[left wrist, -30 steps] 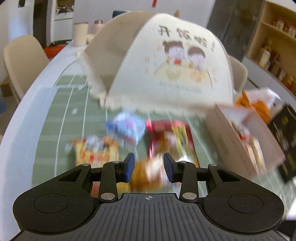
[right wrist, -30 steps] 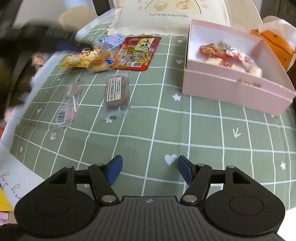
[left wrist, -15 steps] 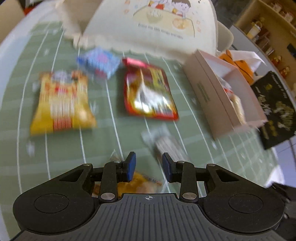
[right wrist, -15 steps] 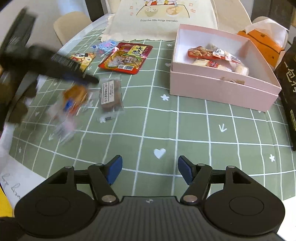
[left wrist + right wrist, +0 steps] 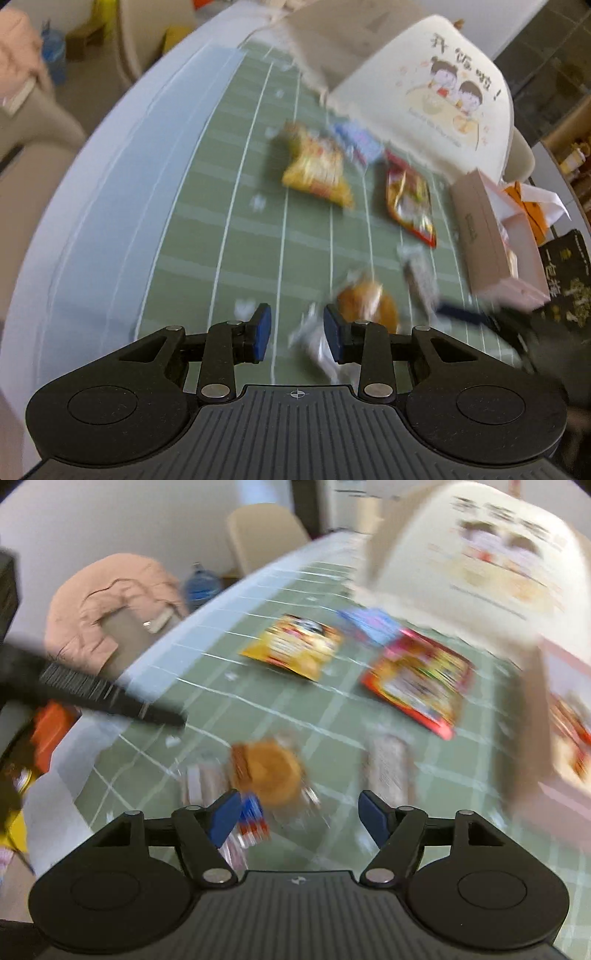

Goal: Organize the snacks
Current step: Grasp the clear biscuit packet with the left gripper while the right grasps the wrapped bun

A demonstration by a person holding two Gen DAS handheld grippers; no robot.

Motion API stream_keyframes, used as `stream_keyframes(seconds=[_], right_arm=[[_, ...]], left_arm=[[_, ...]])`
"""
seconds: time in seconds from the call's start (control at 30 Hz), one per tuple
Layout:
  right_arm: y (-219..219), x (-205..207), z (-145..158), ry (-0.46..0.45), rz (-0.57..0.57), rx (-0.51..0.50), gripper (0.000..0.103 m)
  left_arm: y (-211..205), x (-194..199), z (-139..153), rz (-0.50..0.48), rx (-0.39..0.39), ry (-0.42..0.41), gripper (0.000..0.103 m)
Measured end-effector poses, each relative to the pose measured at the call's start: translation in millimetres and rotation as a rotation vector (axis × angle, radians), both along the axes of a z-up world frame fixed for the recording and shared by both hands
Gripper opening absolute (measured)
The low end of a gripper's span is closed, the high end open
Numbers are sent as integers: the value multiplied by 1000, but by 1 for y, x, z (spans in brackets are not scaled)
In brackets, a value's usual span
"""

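Both frames are motion-blurred, so detail is limited. Left gripper (image 5: 297, 328): jaws partly open with a clear gap, nothing clamped; a crinkly clear wrapper (image 5: 317, 345) lies on the table under the gap, not visibly pinched. Right gripper (image 5: 295, 814): jaws wide open, holding nothing, hovering low over the green grid tablecloth (image 5: 332, 709). Just ahead of the right jaws sits the orange bun packet (image 5: 267, 770), with a pale clear packet (image 5: 199, 782) touching its left side and a brown bar packet (image 5: 388, 768) beside it on the right. Farther back: yellow snack bag (image 5: 291, 646), blue packet (image 5: 371, 626) and red snack bag (image 5: 419, 681), all flat on the cloth and apart from the grippers. Pink box (image 5: 487, 236) stands at the right side of the table with a few snacks inside; contents too blurred to name. Cream food cover (image 5: 424, 92) with a cartoon print sits behind the snacks. Left wrist view shows the same bun packet just right of its right finger, and the other gripper's blue tip entering from the right.
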State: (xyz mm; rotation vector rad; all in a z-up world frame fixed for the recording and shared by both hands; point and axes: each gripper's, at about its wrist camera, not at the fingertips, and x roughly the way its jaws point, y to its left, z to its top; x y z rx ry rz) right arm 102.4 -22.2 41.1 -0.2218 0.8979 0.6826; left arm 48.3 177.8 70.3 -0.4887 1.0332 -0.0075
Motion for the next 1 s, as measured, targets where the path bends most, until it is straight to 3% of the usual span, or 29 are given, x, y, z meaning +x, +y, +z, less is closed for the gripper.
stream_keyframes(seconds=[0.1, 0.2, 0.3, 0.53, 0.63, 0.77, 1.0], right_arm=[[19, 17, -13, 42, 36, 14, 71], [26, 19, -18, 63, 22, 12, 58], [11, 5, -13, 85, -17, 6, 55], [-77, -49, -10, 76, -272, -76, 55], [-110, -63, -10, 67, -392, -112, 56], [-139, -67, -18, 91, -492, -134, 61], [-145, -70, -25, 77, -488, -130, 79]], left_arm=[[-2, -16, -11, -13, -39, 36, 36], [-11, -20, -20, -30, -61, 50, 36], [-19, -10, -22, -42, -39, 39, 36], [-83, 26, -28, -251, 161, -2, 38], [-113, 33, -28, -353, 268, -32, 47], [-141, 37, -30, -442, 378, -44, 50], [-146, 42, -32, -433, 360, -40, 53]])
